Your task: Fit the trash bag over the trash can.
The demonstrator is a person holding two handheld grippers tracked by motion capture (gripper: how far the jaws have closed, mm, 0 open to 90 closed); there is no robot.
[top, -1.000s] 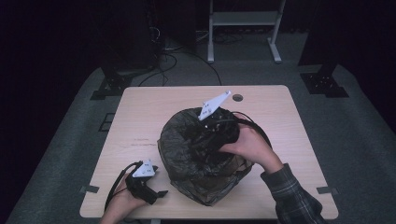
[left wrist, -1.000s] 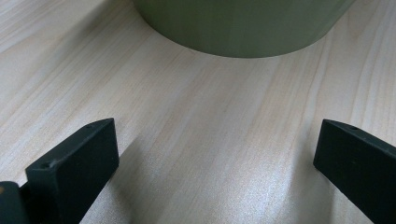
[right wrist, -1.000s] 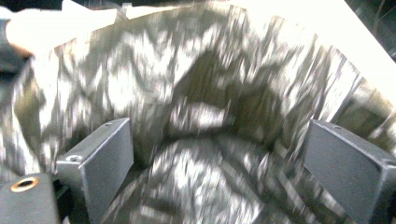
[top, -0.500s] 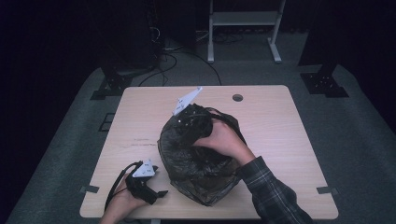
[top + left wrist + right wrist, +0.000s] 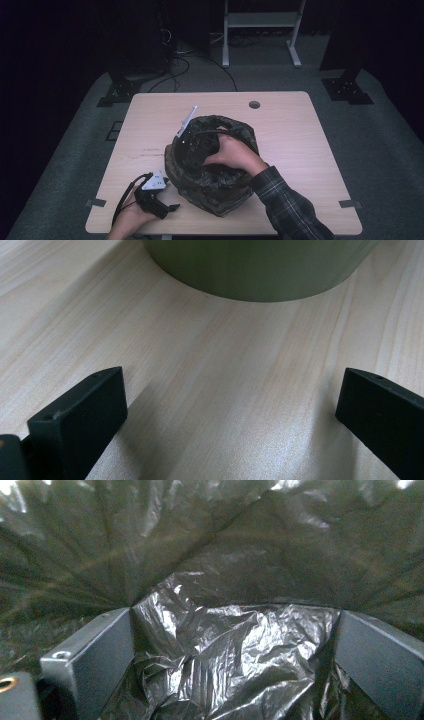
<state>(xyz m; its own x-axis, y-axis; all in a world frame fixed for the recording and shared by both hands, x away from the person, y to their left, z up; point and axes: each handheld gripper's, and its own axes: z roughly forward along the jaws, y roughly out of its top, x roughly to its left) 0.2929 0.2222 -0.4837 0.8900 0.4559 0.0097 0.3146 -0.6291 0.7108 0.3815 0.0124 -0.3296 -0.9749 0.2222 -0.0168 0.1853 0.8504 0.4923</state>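
1. I am working at a light wooden table [image 5: 300, 150], and a green bin [image 5: 220, 200] lined with a black plastic bin bag [image 5: 235, 130] is standing near the front of it, slightly left of the middle.
2. My right gripper [image 5: 192, 150] is reaching down into the mouth of the bin, with its grey plate sticking up and back over the far left rim.
3. My right hand [image 5: 235, 157] is lying over the bag's opening as it carries that gripper.
4. In the right gripper view, my right jaws are standing wide apart, having just been opening further; crumpled bag film [image 5: 235, 655] is lying between them, and I cannot tell whether it is touching the pads.
5. My left gripper [image 5: 170, 207] is resting on the table just beside the bin's front left side, pointing toward it.
6. In the left gripper view, my left jaws are standing wide apart with bare wood between them, and the bin's green wall [image 5: 260, 265] is sitting just ahead of them, not touching.
7. My left hand [image 5: 131, 220] is gripping that tool at the table's front edge.
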